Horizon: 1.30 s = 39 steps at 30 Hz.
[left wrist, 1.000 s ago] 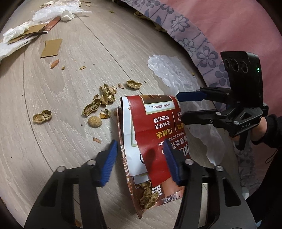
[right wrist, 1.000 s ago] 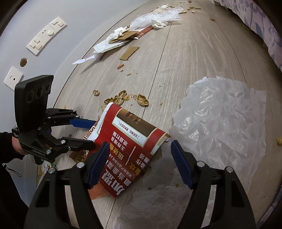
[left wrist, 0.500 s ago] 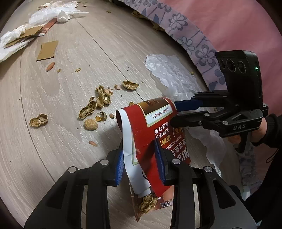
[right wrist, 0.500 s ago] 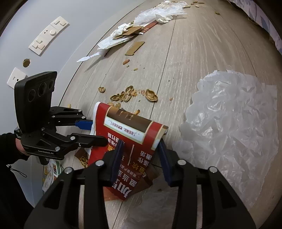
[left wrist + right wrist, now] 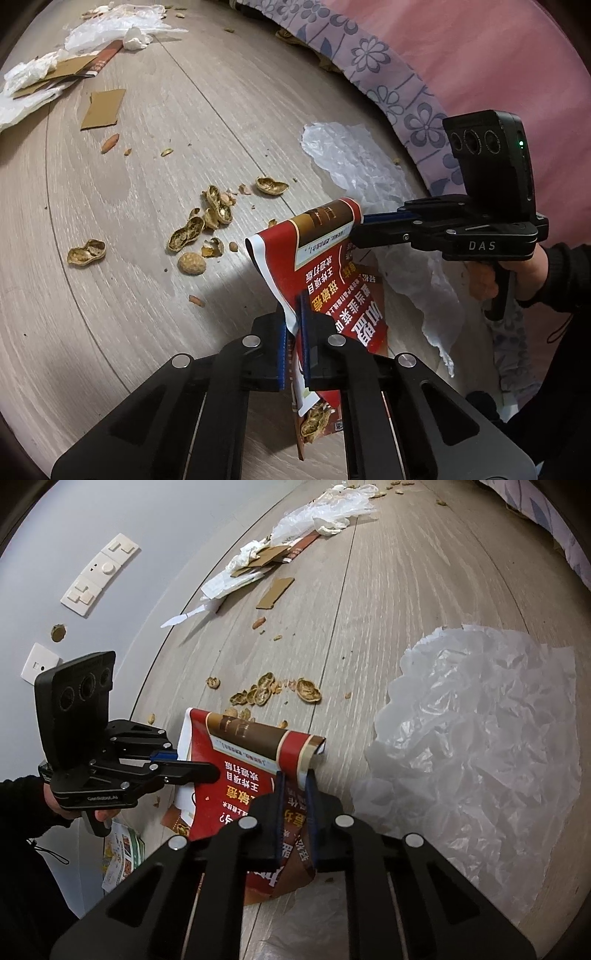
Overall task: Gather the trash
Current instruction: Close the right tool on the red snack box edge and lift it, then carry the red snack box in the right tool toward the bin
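A red printed snack bag (image 5: 325,266) with peanut shells inside is held up off the wooden floor between both grippers. My left gripper (image 5: 293,314) is shut on the bag's white-edged left side. My right gripper (image 5: 295,779) is shut on the bag's (image 5: 240,760) right side; it also shows in the left wrist view (image 5: 360,229). The left gripper shows in the right wrist view (image 5: 184,764). Loose peanut shells (image 5: 207,225) lie on the floor just beyond the bag.
A crumpled clear plastic sheet (image 5: 472,738) lies right of the bag. Cardboard scraps (image 5: 103,109) and white plastic wrappers (image 5: 118,29) lie farther off by the wall. A flowered bedsheet (image 5: 369,62) hangs along the right. Wall switches (image 5: 99,574) are on the left.
Both grippers closed from wide open onto the red bag's two sides and lifted its mouth up off the floor.
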Each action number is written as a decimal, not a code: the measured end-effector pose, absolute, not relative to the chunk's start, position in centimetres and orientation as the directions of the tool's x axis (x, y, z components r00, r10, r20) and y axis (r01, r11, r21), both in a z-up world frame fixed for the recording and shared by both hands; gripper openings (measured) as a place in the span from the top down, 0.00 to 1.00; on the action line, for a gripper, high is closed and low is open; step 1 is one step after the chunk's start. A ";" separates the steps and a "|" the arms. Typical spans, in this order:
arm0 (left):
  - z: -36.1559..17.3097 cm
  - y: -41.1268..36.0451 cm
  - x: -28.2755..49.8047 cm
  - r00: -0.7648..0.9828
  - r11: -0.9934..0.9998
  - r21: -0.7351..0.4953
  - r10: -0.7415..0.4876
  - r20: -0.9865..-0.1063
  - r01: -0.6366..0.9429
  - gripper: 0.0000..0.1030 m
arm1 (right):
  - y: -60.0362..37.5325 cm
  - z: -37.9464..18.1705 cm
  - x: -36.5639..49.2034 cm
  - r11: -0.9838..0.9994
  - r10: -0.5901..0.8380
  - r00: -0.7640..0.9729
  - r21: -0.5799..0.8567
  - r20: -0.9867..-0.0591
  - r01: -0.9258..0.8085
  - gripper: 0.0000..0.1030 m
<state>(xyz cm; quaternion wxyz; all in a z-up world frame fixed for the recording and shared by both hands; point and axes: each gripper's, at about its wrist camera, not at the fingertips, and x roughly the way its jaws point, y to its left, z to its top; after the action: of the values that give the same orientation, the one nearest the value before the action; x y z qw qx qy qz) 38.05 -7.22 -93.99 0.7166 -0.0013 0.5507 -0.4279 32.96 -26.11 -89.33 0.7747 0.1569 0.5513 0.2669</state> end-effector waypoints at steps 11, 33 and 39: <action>-90.6 -6.9 37.7 0.067 0.636 -0.477 -0.638 -0.767 0.606 0.96 | -26.4 -85.9 32.5 0.805 0.592 0.296 0.530 -0.750 -0.267 0.90; -62.0 -5.9 32.7 0.085 0.701 -0.497 -0.617 -0.782 0.512 0.98 | -25.6 -58.7 28.8 0.803 0.596 0.309 0.551 -0.741 -0.226 0.91; -51.3 -5.4 31.4 0.095 0.709 -0.490 -0.610 -0.786 0.507 0.98 | -25.3 -48.9 27.4 0.798 0.603 0.309 0.553 -0.736 -0.240 0.91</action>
<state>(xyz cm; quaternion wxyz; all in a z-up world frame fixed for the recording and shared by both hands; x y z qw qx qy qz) 31.37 -5.44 -51.26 0.7384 -0.0465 0.5563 -0.3783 27.41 -25.34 -48.95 0.7902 0.1730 0.5240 0.2667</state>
